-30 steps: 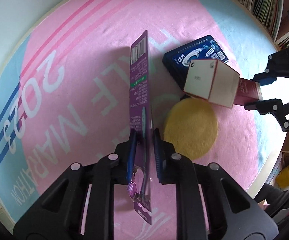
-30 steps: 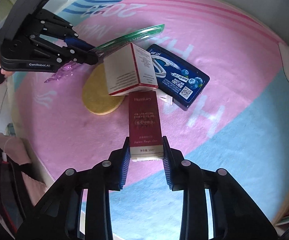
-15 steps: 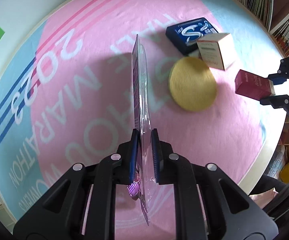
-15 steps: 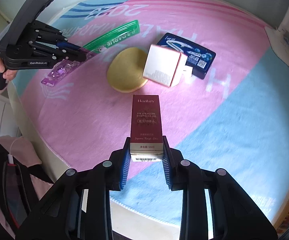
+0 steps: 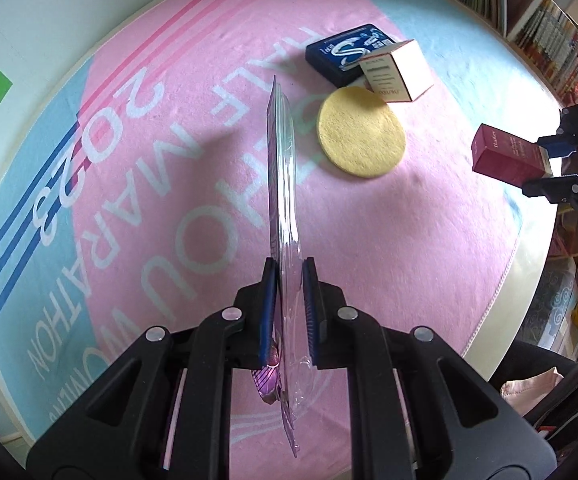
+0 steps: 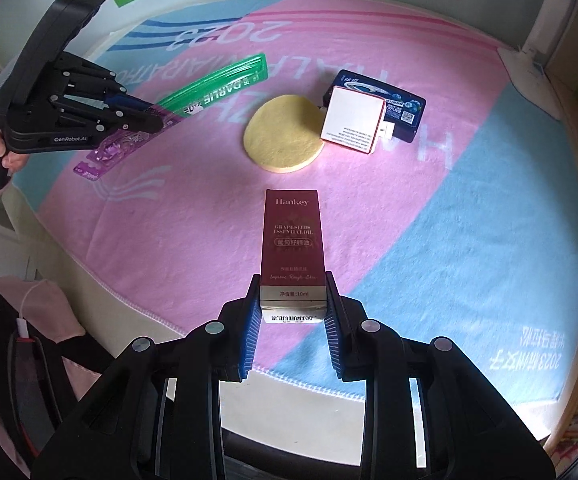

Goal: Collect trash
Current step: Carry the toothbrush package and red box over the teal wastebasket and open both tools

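Left gripper (image 5: 289, 280): clenched on the blister pack (image 5: 283, 184), held edge-up and clear of the towel (image 5: 389, 260) for carrying.
Right gripper (image 6: 292, 304): clamps the red box (image 6: 292, 240) by its end, lifted.
Left behind: sponge (image 6: 283, 140), white box (image 6: 351, 124), blue pack (image 6: 401, 106).

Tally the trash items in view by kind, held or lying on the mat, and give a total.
Cardboard boxes: 3: dark red box in the right gripper, white box, dark blue box
Blister packs: 1: toothbrush pack in the left gripper
Yellow round pads: 1
Total: 5
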### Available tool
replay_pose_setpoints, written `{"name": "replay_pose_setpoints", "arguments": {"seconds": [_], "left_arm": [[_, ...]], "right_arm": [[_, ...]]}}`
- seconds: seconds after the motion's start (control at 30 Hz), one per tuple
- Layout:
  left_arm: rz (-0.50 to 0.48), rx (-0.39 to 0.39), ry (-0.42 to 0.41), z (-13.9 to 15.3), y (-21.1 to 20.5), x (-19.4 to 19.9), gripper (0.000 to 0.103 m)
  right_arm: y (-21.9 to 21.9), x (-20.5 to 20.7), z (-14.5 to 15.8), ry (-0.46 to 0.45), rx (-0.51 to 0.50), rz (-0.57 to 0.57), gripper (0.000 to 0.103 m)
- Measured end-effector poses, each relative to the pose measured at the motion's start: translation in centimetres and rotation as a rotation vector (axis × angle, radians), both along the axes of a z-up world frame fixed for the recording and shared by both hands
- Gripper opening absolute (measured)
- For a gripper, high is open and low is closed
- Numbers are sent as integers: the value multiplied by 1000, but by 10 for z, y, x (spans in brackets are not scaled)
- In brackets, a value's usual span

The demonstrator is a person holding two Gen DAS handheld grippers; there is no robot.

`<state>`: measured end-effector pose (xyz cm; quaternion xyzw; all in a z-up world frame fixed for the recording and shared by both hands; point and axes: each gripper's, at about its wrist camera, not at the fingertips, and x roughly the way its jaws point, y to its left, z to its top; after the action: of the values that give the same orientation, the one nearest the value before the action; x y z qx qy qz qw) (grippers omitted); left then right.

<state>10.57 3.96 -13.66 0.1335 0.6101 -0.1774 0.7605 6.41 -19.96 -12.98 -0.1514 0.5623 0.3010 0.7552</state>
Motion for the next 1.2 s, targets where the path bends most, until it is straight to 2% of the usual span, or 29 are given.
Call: {"name": "replay_pose_setpoints", "arguments": {"seconds": [0.13, 0.63, 0.83, 1.2], "left_arm": [[-40, -5, -7, 18, -7, -27, 12], [-281, 1, -22, 26, -50, -70, 12], [-387, -5, -18, 22, -89, -82, 12], [-582, -3, -14, 25, -183, -122, 12]], "right_arm": [[2, -14, 1, -10, -8, -45, 30], [-17, -80, 3, -27, -8, -280, 30], [-46, -108, 2, -24, -6, -382, 30], [-105, -187, -5, -17, 18, -564, 30]]}}
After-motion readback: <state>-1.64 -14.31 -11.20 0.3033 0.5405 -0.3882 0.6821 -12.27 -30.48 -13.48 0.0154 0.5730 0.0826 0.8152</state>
